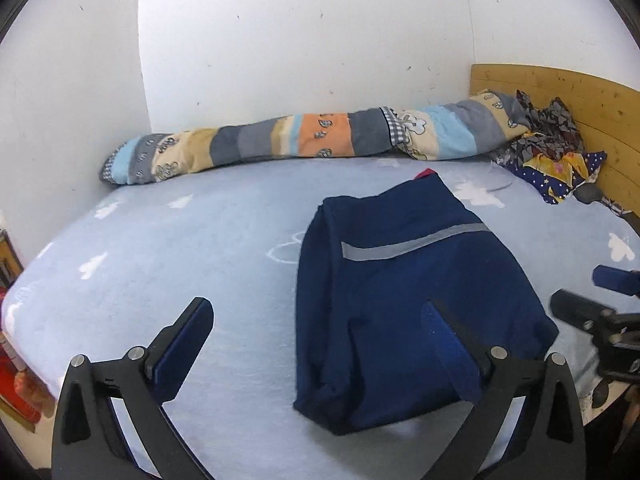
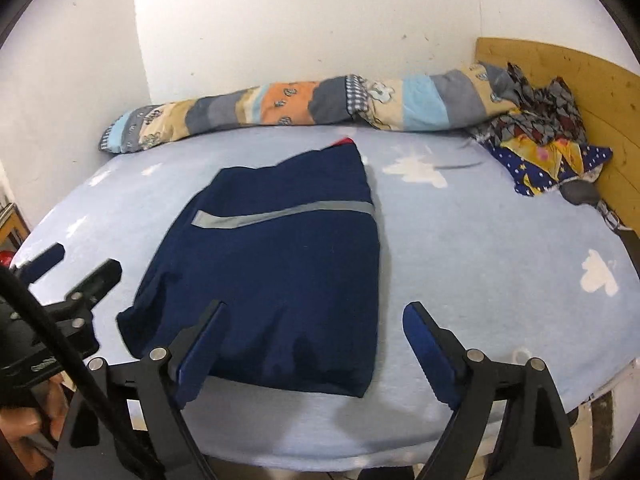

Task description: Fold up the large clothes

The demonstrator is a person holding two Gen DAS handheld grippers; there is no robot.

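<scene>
A dark navy garment (image 1: pixel 404 300) with a grey reflective stripe lies folded into a rough rectangle on the light blue bed sheet (image 1: pixel 180 264); it also shows in the right wrist view (image 2: pixel 276 276). A bit of red shows at its far edge. My left gripper (image 1: pixel 320 320) is open and empty above the garment's near left edge. My right gripper (image 2: pixel 316 324) is open and empty above the garment's near right corner. Each gripper shows at the edge of the other's view: the right one (image 1: pixel 592 300) and the left one (image 2: pixel 80 268).
A long rolled patchwork quilt (image 1: pixel 304 140) lies along the white wall. A pile of patterned clothes (image 1: pixel 552 152) sits at the wooden headboard (image 1: pixel 600 120). The bed's near edge (image 2: pixel 320 456) runs just under my grippers. Red items (image 1: pixel 12 364) stand beside the bed at left.
</scene>
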